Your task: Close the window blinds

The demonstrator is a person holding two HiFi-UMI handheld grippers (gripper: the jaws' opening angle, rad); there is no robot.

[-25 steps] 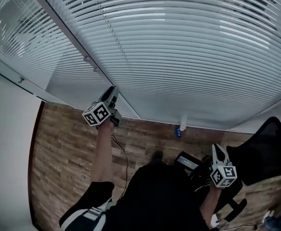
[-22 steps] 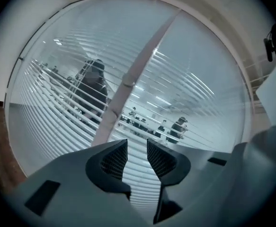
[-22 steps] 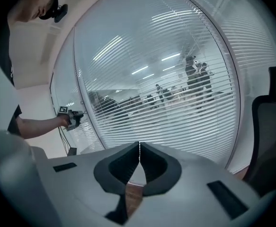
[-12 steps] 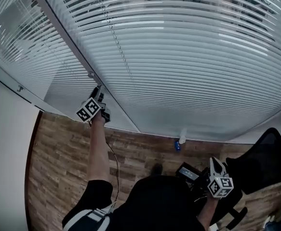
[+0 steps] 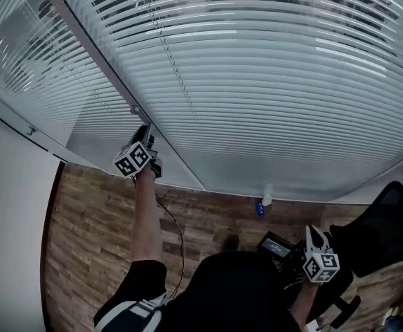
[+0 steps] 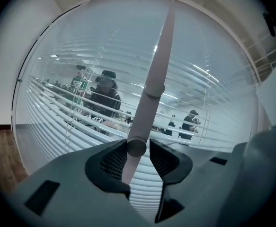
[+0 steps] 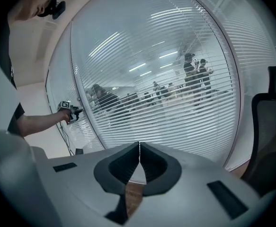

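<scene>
White slatted blinds (image 5: 270,81) cover the wide window, their slats part open, so people show behind the glass. My left gripper (image 5: 147,130) is raised to the window frame at the left. In the left gripper view the pale tilt wand (image 6: 153,93) hangs down between its jaws, its lower end level with the pads (image 6: 113,161). The jaws have just been closing a little around the wand; a slim gap shows on the right side. My right gripper (image 5: 314,231) hangs low at the right, shut and empty, its jaws meeting (image 7: 138,148).
A black office chair (image 5: 388,220) stands at the right. A small bottle (image 5: 265,198) sits on the wooden floor (image 5: 83,241) at the window's foot, with a dark device (image 5: 278,246) near it. A cable (image 5: 177,234) trails beside my left arm. A white wall (image 5: 7,241) closes the left.
My left gripper has moved up and left from the window's lower edge to the frame, then stayed there. The right gripper has sunk slightly.
</scene>
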